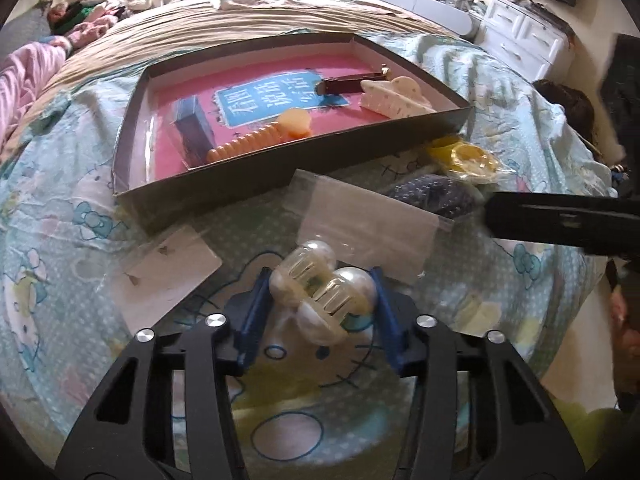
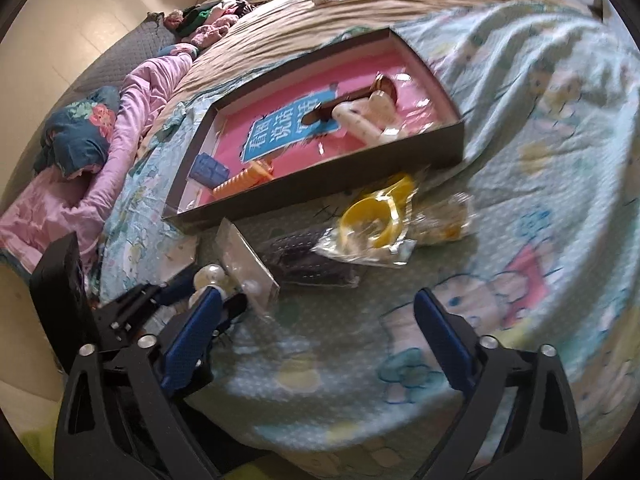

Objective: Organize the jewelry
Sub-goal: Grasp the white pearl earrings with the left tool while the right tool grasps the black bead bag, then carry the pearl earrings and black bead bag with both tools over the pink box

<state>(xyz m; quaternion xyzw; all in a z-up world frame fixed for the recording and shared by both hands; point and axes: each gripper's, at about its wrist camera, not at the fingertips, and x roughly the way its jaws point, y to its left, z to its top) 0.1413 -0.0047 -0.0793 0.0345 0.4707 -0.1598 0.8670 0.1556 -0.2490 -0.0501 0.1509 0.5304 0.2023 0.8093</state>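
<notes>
A translucent hair claw with big pearl ends (image 1: 320,288) lies on the cartoon bedspread, and my left gripper (image 1: 320,298) is shut on it, a blue pad against each side. From the right wrist view the same claw (image 2: 211,273) shows at the left, beside a clear bag. My right gripper (image 2: 316,304) hangs open over bare bedspread with nothing between its fingers. Behind stands the dark box with a pink floor (image 1: 256,178), holding an orange comb clip (image 1: 244,145), a blue case (image 1: 194,126), a brown barrette (image 1: 352,80) and a white claw clip (image 1: 394,98).
Loose on the bedspread in front of the box are a yellow bangle in a plastic bag (image 2: 374,220), a dark beaded piece (image 2: 312,264), a clear zip bag (image 1: 368,220) and a white card (image 1: 168,270). Pink bedding (image 2: 132,120) is piled at the left.
</notes>
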